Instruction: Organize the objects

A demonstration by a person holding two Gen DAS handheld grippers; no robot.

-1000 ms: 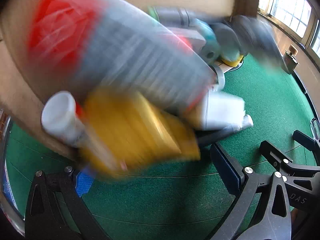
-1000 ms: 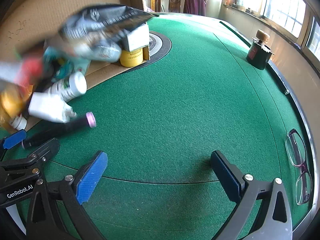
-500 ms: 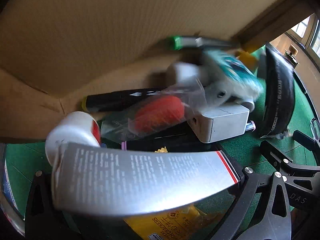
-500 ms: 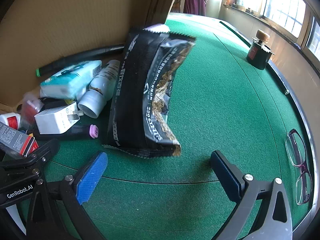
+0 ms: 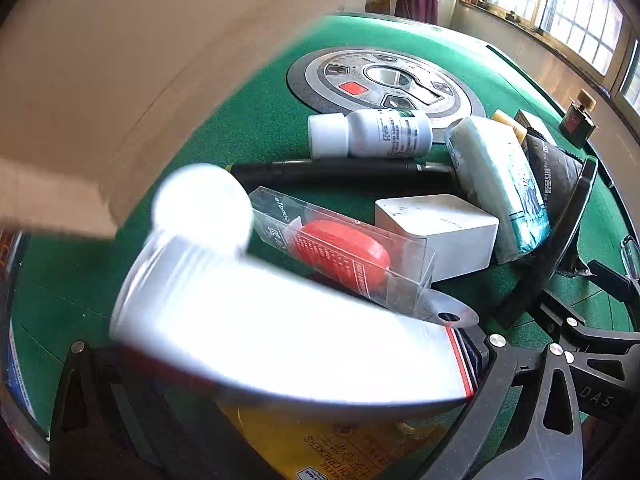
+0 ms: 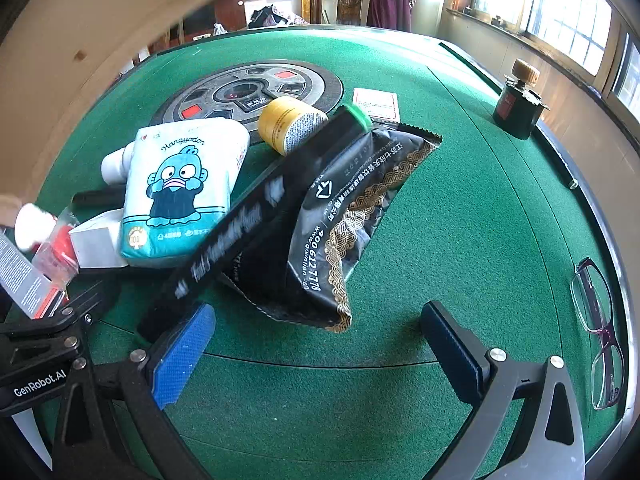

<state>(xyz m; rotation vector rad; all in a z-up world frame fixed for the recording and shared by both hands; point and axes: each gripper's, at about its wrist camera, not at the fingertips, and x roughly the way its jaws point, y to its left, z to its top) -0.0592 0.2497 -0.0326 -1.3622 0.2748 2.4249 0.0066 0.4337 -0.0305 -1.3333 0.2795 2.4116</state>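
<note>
A spilled pile lies on the green table (image 6: 460, 220). My right gripper (image 6: 316, 348) is open and empty, just short of a black snack packet (image 6: 352, 208). A black marker (image 6: 256, 216) with a green cap leans across a blue-and-white tissue pack (image 6: 180, 192); a yellow jar (image 6: 288, 122) lies behind. My left gripper (image 5: 300, 360) is spread open. A blurred silver tube (image 5: 280, 344) with a white cap lies across it and hides its pads. Beyond sit a clear box (image 5: 340, 252) holding a red item, a white charger (image 5: 444, 232), a white bottle (image 5: 376, 134) and a black pen (image 5: 340, 170).
A cardboard box (image 6: 60, 80) hangs blurred at the upper left. A yellow cracker packet (image 5: 352, 448) lies under the tube. A dark ink bottle (image 6: 518, 104) and glasses (image 6: 600, 328) sit near the right edge, a white card (image 6: 376, 104) by the round centre panel (image 6: 248, 92).
The cardboard box has risen up and left, off the pile. The objects tumbled out and settled; the snack packet dropped flat and the marker fell across it. Both grippers stayed put.
</note>
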